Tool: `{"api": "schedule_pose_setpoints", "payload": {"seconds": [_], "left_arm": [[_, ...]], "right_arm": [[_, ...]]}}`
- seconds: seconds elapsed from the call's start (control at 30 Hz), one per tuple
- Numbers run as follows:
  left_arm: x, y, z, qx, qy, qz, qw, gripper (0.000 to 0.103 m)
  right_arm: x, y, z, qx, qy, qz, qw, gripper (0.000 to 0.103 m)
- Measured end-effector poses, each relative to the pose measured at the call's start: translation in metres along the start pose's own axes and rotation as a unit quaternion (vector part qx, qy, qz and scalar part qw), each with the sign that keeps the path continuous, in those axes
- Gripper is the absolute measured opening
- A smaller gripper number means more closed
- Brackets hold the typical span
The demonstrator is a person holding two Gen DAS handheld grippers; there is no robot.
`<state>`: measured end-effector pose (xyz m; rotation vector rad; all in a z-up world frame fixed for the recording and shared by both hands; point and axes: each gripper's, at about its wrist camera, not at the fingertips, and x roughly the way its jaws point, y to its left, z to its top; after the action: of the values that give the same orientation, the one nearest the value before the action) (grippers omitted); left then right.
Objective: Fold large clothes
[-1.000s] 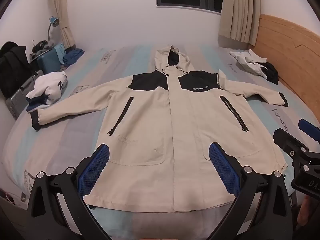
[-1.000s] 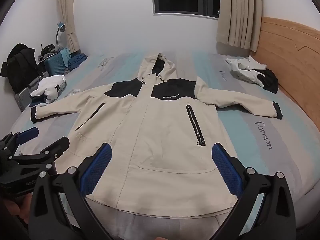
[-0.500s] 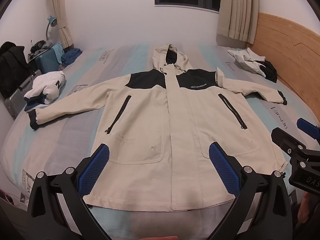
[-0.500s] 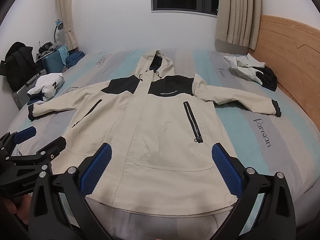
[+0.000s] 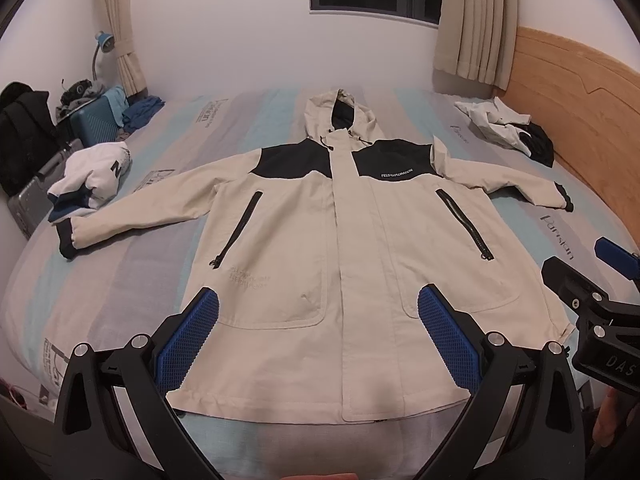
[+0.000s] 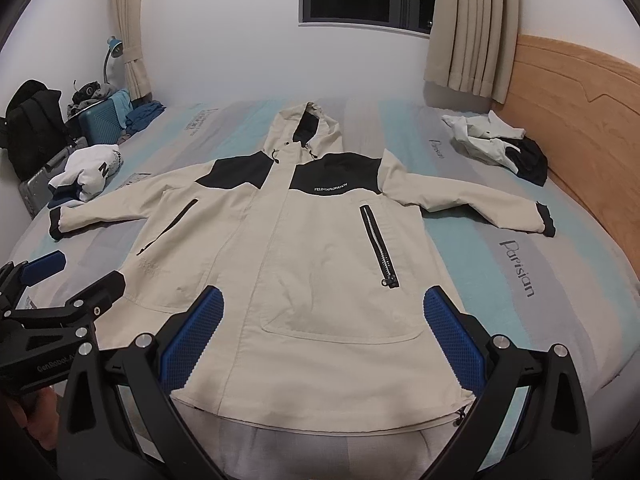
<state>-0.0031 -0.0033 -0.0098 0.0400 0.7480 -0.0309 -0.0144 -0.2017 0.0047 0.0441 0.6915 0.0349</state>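
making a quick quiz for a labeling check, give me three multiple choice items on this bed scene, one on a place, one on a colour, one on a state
1. Where does the crumpled white and black garment lie?
A. by the wooden headboard
B. on the jacket's hood
C. under the left sleeve

2. What colour are the shoulder panels of the hooded jacket?
A. red
B. black
C. green

3. How do the left gripper and right gripper stand?
A. both shut on the hem
B. one shut on a sleeve
C. both open, holding nothing

Answers:
1. A: it sits on the bed close to the headboard.
2. B: both panels beside the zip flap are black against the cream body.
3. C: the blue pads of each are wide apart above the jacket's lower part, with no cloth between them.
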Motion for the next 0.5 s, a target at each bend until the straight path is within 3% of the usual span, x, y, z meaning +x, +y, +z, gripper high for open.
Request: {"api": "schedule_pose_setpoints", "payload": {"seconds": [0.5], "left_arm": [[-0.0010,0.0041,0.0037,-0.005,-0.001,0.001,1.0000,0.097]], "right_arm": [[-0.0009,0.0027,-0.0007,-0.003,-0.004,-0.010,1.000,0.096]]}}
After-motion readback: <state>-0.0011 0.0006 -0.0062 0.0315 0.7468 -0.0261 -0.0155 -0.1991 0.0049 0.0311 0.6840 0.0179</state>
